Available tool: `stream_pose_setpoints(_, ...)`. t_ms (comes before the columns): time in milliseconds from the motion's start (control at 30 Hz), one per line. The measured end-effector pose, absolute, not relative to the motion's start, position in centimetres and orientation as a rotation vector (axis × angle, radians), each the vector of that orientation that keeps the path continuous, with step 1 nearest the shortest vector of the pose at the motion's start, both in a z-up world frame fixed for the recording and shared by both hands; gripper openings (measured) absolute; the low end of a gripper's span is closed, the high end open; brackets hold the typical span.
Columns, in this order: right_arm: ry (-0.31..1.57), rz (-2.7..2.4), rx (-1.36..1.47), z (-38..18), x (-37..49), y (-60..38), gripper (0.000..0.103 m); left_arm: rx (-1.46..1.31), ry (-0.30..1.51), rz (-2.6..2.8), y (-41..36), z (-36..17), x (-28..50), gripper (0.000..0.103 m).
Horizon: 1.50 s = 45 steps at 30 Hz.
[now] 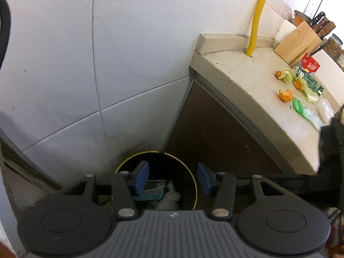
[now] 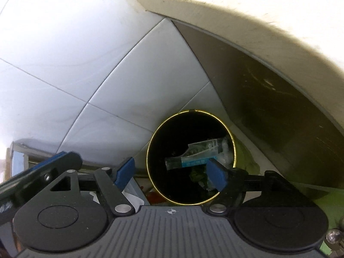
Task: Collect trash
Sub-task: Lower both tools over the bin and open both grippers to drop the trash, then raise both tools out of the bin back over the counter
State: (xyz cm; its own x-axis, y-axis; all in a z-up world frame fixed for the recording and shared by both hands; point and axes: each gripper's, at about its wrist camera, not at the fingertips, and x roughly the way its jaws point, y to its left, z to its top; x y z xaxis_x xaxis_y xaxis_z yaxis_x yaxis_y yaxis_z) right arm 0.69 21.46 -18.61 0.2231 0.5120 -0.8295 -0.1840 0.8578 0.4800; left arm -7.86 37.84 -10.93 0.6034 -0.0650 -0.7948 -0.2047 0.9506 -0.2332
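Both my left tool [image 1: 173, 179] and right tool [image 2: 171, 173] hang wide open and empty above the gold-rimmed black round bin [image 2: 234, 150] holding plastic wrappers [image 2: 200, 152].

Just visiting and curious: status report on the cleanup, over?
Left tool and right tool open, empty, over bin. Wrappers in bin. Peels and scraps on counter. Nothing in the way.

Glossy white wall tiles [image 1: 133, 49] meet a rough speckled stone counter [image 1: 247, 79] (wooden knife block [image 1: 297, 42] atop).
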Motion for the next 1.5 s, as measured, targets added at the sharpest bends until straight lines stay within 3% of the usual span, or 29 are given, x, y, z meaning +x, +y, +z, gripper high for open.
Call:
stream_pose_setpoints(233,1.214,0.462,0.308,-16.2,-1.4,19.8,0.087,-0.269,0.909,0.080,37.4,-10.6,-8.0,0.053)
stream_pose_setpoints(667,1.117,0.401,0.354,-12.1,-2.7,15.3,0.088,-0.326,0.857,0.036,37.8,-9.8,-8.6,0.055)
stream_pose_setpoints(833,1.042,0.426,0.397,-8.8,-2.4,12.2,0.088,-0.347,0.814,0.022,38.1,-9.3,-8.7,0.061)
stream_pose_setpoints(1033,0.937,0.455,0.435,-4.9,-1.5,8.0,0.090,-0.333,0.797,0.028,37.6,-8.7,-8.6,0.061)
stream_pose_setpoints(1500,0.845,0.326,0.387,-2.7,3.1,-1.9,0.092,-0.193,0.753,-0.195,25.9,-3.5,-0.9,0.067)
